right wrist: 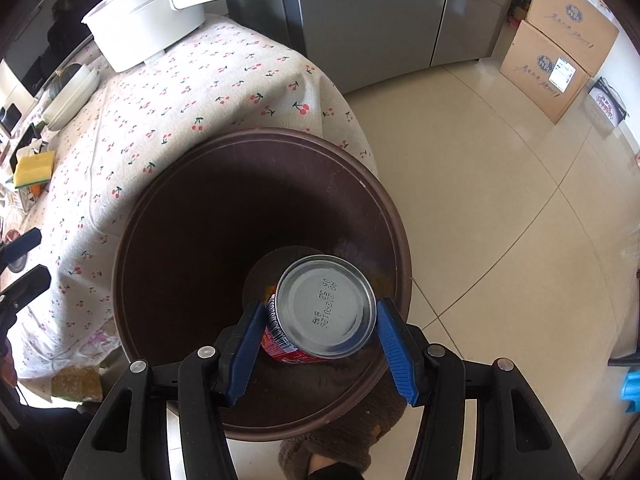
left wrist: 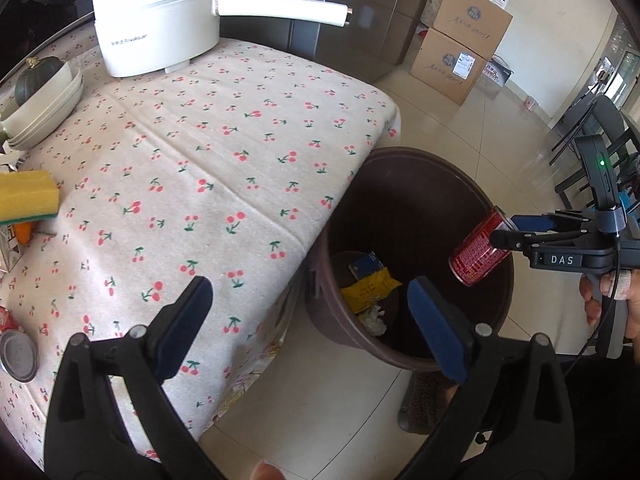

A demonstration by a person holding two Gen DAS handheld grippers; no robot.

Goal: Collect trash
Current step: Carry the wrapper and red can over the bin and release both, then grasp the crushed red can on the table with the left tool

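My right gripper (right wrist: 320,320) is shut on a red can (right wrist: 320,312) and holds it above the open brown trash bin (right wrist: 256,148), silver bottom facing the camera. In the left wrist view the can (left wrist: 478,254) hangs tilted over the bin's (left wrist: 496,216) right side, held by the right gripper (left wrist: 506,232). Yellow wrappers and white crumpled paper (left wrist: 370,290) lie in the bin. My left gripper (left wrist: 310,328) is open and empty, over the table corner and the bin's near rim.
The table with a cherry-print cloth (left wrist: 200,160) carries a white pot (left wrist: 160,24), stacked bowls (left wrist: 44,108), a yellow sponge (left wrist: 26,196) and a tin lid (left wrist: 18,354). Cardboard boxes (left wrist: 460,48) and a chair (left wrist: 592,140) stand on the tiled floor.
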